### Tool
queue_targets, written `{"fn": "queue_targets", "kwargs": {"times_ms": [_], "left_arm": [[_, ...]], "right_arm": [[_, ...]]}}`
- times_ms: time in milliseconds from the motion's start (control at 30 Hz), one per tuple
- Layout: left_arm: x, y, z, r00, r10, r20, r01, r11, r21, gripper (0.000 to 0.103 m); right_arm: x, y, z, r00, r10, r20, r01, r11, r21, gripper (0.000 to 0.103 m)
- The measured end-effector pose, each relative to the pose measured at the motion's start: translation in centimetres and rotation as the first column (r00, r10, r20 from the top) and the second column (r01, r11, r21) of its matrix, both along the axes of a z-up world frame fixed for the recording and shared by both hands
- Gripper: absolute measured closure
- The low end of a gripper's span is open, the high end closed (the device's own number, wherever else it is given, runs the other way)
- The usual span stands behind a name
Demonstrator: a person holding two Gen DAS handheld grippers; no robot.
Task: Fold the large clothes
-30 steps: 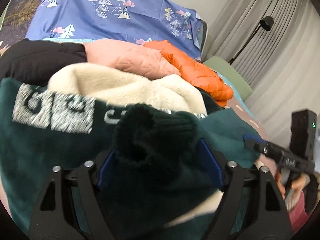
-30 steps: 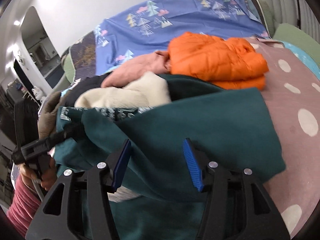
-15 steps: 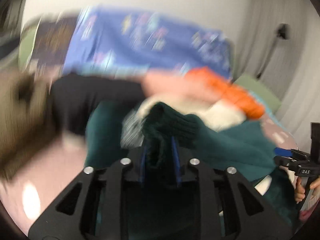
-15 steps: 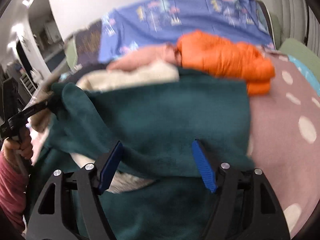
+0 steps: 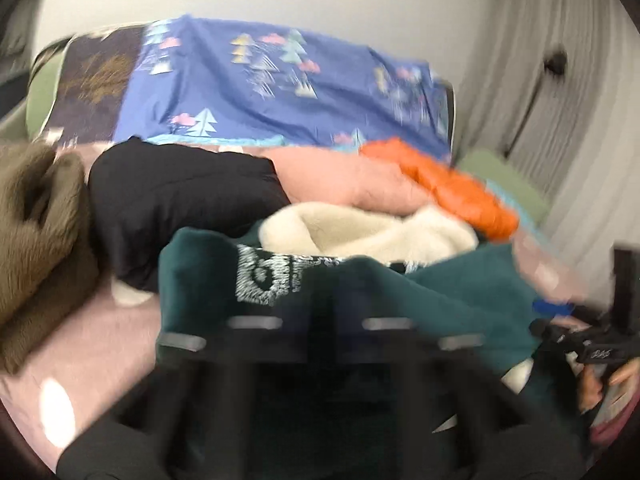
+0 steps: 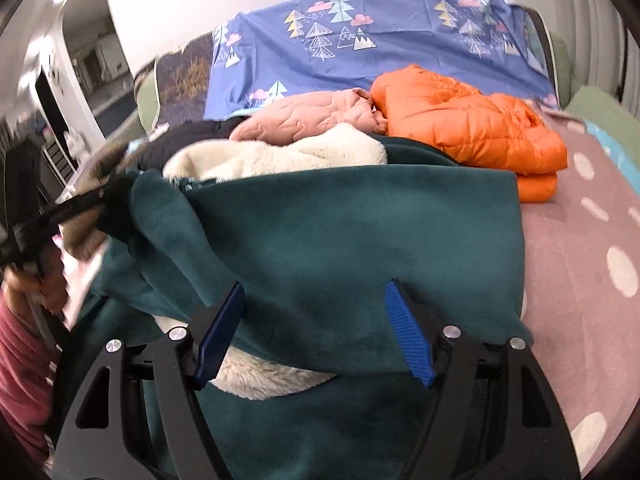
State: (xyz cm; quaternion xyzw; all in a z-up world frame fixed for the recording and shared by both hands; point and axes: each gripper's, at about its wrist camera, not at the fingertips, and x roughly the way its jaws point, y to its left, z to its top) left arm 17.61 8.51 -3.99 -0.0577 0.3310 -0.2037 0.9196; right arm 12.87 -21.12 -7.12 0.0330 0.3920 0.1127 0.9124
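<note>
A bed [image 6: 580, 264] with a pink, white-spotted cover fills both views, heaped with clothes. At its middle lies the garment being folded, a large dark-green fleece [image 6: 340, 240] with a cream lining [image 6: 276, 156]. Behind it sit a black jacket [image 5: 180, 200], a pink quilted one [image 6: 308, 116] and an orange puffer [image 6: 460, 120], with a brown fleece [image 5: 36, 232] at the bed's left edge and a blue tree-print sheet [image 6: 380, 44] at the back.

What has changed in the last second: the left gripper [image 6: 100, 196], which held a bunched dark-green cuff [image 6: 118, 210] loosely a moment ago, has clenched. From the right view its fingers are pinched shut on the cuff at the fleece's left edge, and the sleeve has been drawn out sideways. Its own view is blurred with movement.

The right gripper [image 6: 316, 328] has widened; its blue fingers [image 6: 408, 336] now stand apart over the near fold of the fleece, grasping nothing. A hand [image 5: 604, 380] shows behind it.

The fleece already looks folded across, right edge straight. The sleeve seems ready to be laid over the body; the free right gripper could steady or take the hem
</note>
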Motion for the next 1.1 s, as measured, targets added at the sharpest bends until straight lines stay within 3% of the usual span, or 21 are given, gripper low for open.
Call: {"fn": "queue_targets", "kwargs": {"times_ms": [33,100,167,267,300,367,433,467,533,667,733,800,867,900,933,967,1000,1033,1100], "left_arm": [[-0.3,0.1,0.8,1.000,-0.005,0.022,0.006,1.000,-0.013,0.096],[-1.8,0.9,3.6,0.992,-0.006,0.127,0.012,0.999,-0.045,0.096],[-2.9,2.1,5.6,0.984,0.001,0.180,0.014,0.997,-0.080,0.096],[-3.9,3.5,5.6,0.974,0.032,0.222,-0.038,0.999,0.023,0.095],[-3.6,3.7,4.0,0.982,0.045,0.181,-0.061,0.995,0.084,0.094],[-2.2,4.2,-1.0,0.997,0.070,0.021,-0.073,0.979,0.189,0.086],[-1.9,4.8,-4.2,0.991,0.126,-0.047,-0.110,0.958,0.265,0.085],[-2.2,5.5,-4.9,0.986,0.150,-0.069,-0.128,0.958,0.257,0.087],[-3.0,6.8,-3.8,0.984,0.166,-0.064,-0.154,0.975,0.163,0.087],[-4.6,6.7,1.9,0.984,0.164,0.069,-0.168,0.984,0.057,0.087],[-4.4,3.9,4.4,0.989,0.093,0.118,-0.098,0.994,0.038,0.077],[-4.0,0.6,4.4,0.992,0.011,0.123,-0.018,0.998,0.056,0.060],[-2.3,-2.7,2.6,0.996,-0.055,0.074,0.047,0.993,0.105,0.049],[-1.0,-4.8,-0.1,0.998,-0.068,0.002,0.067,0.984,0.166,0.048],[-0.3,-6.0,-2.6,0.997,-0.062,-0.055,0.073,0.971,0.228,0.048],[0.6,-7.0,-5.7,0.993,-0.046,-0.109,0.077,0.950,0.302,0.047],[0.1,-7.8,-8.3,0.998,-0.049,-0.030,0.056,0.936,0.347,0.047],[-0.3,-7.7,-8.1,0.999,-0.051,-0.008,0.050,0.937,0.345,0.047],[0.2,-6.7,-7.3,0.997,-0.043,-0.066,0.061,0.954,0.293,0.048]], "right_arm": [[-0.2,0.2,0.3,1.000,0.002,0.011,-0.002,1.000,-0.008,0.030],[-0.8,-0.2,1.3,0.998,0.031,0.052,-0.034,0.998,0.049,0.030],[-1.3,-0.5,2.4,0.994,0.049,0.101,-0.059,0.993,0.100,0.030],[-0.4,0.1,1.9,0.997,0.044,0.058,-0.048,0.996,0.072,0.030],[0.1,0.4,1.1,0.999,0.040,0.018,-0.041,0.998,0.050,0.030],[1.0,1.2,-1.4,0.997,0.037,-0.063,-0.037,0.999,0.006,0.030],[0.5,1.7,-2.0,0.999,0.028,-0.027,-0.028,0.999,-0.020,0.029],[0.2,2.0,-1.7,0.999,0.032,-0.014,-0.033,0.999,-0.039,0.029],[0.1,1.9,-0.7,0.999,0.041,-0.021,-0.042,0.999,-0.033,0.029],[-0.1,0.3,2.5,0.999,0.029,0.040,-0.032,0.995,0.097,0.029],[0.6,0.1,3.7,0.998,-0.021,0.066,0.014,0.994,0.111,0.029],[2.2,0.6,2.9,0.998,-0.058,0.013,0.056,0.992,0.113,0.031],[4.0,1.4,-0.1,0.993,-0.052,-0.103,0.061,0.994,0.087,0.031],[4.7,1.9,-2.6,0.984,-0.060,-0.169,0.070,0.996,0.052,0.031],[4.7,2.2,-4.0,0.987,-0.066,-0.146,0.070,0.997,0.023,0.030],[3.7,2.8,-4.6,0.997,-0.061,-0.038,0.060,0.998,-0.022,0.029],[2.9,3.7,-4.7,0.998,-0.053,0.012,0.054,0.995,-0.081,0.029],[2.7,4.0,-4.4,0.998,-0.066,0.023,0.068,0.993,-0.098,0.029],[2.9,3.8,-4.1,0.998,-0.066,-0.001,0.065,0.995,-0.077,0.029]]}}
